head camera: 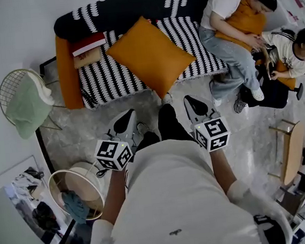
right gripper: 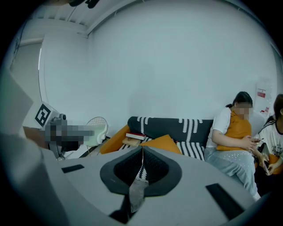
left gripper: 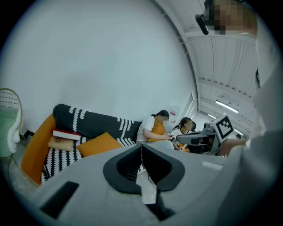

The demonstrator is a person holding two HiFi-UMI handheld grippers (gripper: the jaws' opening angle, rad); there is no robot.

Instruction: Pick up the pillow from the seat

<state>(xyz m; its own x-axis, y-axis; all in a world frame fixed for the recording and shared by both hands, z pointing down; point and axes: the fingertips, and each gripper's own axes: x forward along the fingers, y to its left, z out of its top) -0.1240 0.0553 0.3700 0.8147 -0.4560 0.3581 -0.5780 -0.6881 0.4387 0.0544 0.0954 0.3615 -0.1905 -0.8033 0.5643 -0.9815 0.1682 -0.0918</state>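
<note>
Pillow (head camera: 151, 54) lies on seat (head camera: 111, 79) — well beyond jaws.

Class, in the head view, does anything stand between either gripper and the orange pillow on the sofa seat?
Nothing visible does. The left gripper and right gripper, both shut and empty, face the orange pillow across bare floor. The books lie on the seat beside the pillow, not in front of it.

Smooth orange cloth pillow (head camera: 151, 55), woven striped sofa cover (head camera: 110, 77), glossy marbled floor (head camera: 84, 136)
</note>
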